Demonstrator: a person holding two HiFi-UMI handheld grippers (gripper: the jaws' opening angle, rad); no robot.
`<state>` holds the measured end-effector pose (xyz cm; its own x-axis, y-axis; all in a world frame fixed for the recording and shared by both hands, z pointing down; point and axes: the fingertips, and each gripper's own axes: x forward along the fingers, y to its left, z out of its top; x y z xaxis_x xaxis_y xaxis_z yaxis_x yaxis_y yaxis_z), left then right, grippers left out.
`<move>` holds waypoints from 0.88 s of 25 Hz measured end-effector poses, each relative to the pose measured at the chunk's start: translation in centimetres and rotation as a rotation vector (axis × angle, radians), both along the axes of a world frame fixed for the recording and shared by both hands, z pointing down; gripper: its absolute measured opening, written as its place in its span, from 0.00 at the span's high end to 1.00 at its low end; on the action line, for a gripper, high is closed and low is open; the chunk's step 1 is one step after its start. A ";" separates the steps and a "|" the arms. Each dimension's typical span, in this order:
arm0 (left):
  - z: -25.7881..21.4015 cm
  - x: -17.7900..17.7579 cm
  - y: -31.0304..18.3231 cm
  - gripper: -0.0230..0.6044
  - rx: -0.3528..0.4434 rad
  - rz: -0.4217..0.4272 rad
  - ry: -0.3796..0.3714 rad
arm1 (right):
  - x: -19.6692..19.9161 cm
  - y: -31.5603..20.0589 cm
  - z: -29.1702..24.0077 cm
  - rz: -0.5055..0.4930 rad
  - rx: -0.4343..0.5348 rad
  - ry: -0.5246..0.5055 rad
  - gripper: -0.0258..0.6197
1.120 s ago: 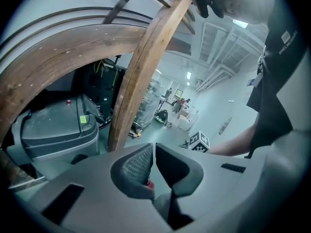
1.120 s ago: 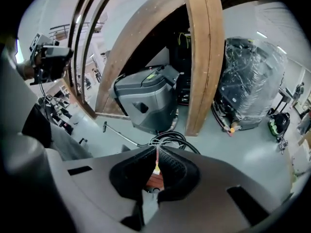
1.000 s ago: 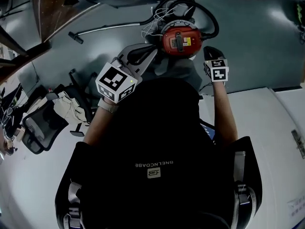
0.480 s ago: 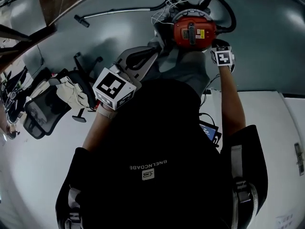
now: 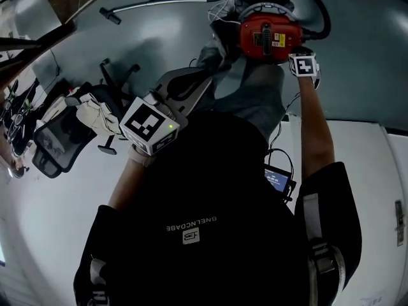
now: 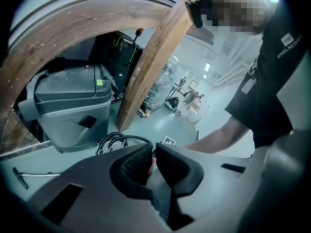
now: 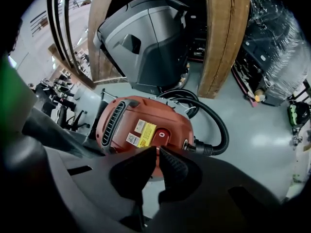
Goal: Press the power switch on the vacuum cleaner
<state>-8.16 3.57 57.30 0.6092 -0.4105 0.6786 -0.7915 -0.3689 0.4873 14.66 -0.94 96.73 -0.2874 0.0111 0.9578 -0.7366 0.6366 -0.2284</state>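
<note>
Holding my right gripper [image 7: 156, 152] just above the red vacuum [image 7: 121, 125] on the far floor, jaws pinched together on nothing, so the tips make one blunt point for pushing. Switch [image 7: 162, 134] sits right of the yellow label [image 7: 146, 135], just beyond the tips. Left gripper [image 6: 151, 155], likewise closed and empty, hangs near left, out of the way.

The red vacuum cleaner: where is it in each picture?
Head view: the red vacuum cleaner sits at the top, right of middle.
Left gripper view: hidden behind the left claw, bar perhaps a red sliver.
Right gripper view: middle, just above the right claw.
Shared landmark: its black hose.
</note>
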 end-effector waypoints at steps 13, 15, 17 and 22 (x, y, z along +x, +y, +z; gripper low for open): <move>1.7 -1.0 1.3 0.94 -0.058 -0.015 0.011 | -0.1 0.3 2.9 -0.037 -0.034 0.028 0.91; 1.8 -1.2 1.3 0.94 -0.060 -0.016 0.009 | -0.1 0.4 3.3 -0.050 -0.035 0.055 0.91; 1.8 -1.4 1.3 0.94 -0.055 -0.023 0.011 | 0.3 1.0 3.6 -0.045 -0.056 0.089 0.91; 1.7 -1.5 1.5 0.94 -0.046 -0.036 0.012 | -0.1 0.5 3.5 -0.024 -0.022 0.073 0.91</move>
<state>-9.65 5.08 58.99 0.6028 -0.4006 0.6901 -0.7978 -0.3171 0.5128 14.52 -0.42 100.19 -0.2158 0.0389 0.9757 -0.7365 0.6496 -0.1888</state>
